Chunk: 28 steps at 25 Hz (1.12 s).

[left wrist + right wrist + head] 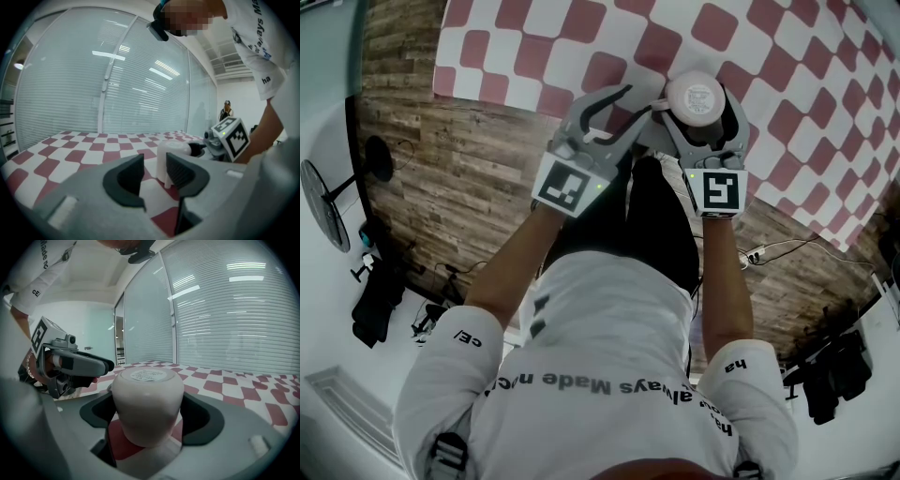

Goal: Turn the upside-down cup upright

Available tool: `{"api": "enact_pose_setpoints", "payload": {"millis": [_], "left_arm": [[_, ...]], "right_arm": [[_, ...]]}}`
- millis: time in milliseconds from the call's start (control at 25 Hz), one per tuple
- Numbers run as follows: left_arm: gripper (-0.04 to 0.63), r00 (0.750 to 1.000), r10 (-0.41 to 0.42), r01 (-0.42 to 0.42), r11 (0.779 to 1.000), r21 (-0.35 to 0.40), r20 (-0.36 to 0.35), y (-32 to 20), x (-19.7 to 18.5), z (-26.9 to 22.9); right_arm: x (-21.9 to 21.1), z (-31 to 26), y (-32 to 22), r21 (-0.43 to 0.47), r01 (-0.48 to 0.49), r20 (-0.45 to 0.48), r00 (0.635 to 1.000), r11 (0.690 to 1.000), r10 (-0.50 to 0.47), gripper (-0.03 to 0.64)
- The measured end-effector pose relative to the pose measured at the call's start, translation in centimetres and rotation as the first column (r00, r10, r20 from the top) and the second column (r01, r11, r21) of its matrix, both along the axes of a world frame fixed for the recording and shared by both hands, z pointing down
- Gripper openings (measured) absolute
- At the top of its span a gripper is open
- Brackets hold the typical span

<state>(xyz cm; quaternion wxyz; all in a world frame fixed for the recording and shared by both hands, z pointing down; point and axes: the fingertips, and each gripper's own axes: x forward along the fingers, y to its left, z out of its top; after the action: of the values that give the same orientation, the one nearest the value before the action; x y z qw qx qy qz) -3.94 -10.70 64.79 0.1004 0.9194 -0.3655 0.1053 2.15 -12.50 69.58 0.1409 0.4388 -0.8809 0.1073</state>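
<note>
A white cup point(696, 97) stands upside down on the red-and-white checked tablecloth point(534, 47), its flat base with a round label facing up. My right gripper point(698, 105) has its jaws round the cup. In the right gripper view the cup point(147, 380) fills the gap and both dark pads lie against its sides. My left gripper point(637, 101) hovers just left of the cup, its jaws partly apart with nothing between them. In the left gripper view the cup point(169, 157) shows beyond the fingertips, with the right gripper's marker cube point(232, 137) behind it.
The table's near edge runs close to the person's body, with wood-plank floor point(441, 187) below it. A floor fan point(323, 202), dark bags point(380, 300) and a power strip with cables point(759, 253) lie on the floor. Glass walls with blinds point(93, 79) stand beyond the table.
</note>
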Motion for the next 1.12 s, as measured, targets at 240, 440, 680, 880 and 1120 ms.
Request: {"api": "enact_pose_setpoints", "payload": {"millis": [240, 440, 680, 880, 1120], "left_arm": [[0.150, 1.000, 0.010, -0.010, 1.000, 0.018, 0.001, 0.1, 0.4, -1.8], [0.150, 0.999, -0.006, 0.007, 0.999, 0.040, -0.034, -0.2, 0.3, -5.5], [0.150, 0.998, -0.005, 0.010, 0.997, 0.081, -0.067, -0.4, 0.7, -11.1], [0.150, 0.996, 0.008, 0.003, 0.993, 0.119, -0.091, -0.9, 1.5, -15.7], [0.152, 0.993, 0.022, -0.003, 0.987, 0.163, -0.115, -0.9, 2.2, -21.4]], "right_arm": [[0.5, -2.6, 0.3, 0.025, -0.010, 0.008, 1.000, 1.000, 0.010, 0.425], [0.9, -7.0, 0.0, 0.094, -0.029, 0.019, 0.999, 0.995, 0.028, 0.425], [1.9, -13.2, 0.1, 0.157, -0.047, 0.016, 0.999, 0.986, 0.045, 0.425], [3.1, -18.2, 0.3, 0.169, -0.071, 0.008, 0.998, 0.983, 0.070, 0.425], [4.5, -24.0, 1.1, 0.159, -0.074, -0.026, 0.997, 0.985, 0.079, 0.425]]}}
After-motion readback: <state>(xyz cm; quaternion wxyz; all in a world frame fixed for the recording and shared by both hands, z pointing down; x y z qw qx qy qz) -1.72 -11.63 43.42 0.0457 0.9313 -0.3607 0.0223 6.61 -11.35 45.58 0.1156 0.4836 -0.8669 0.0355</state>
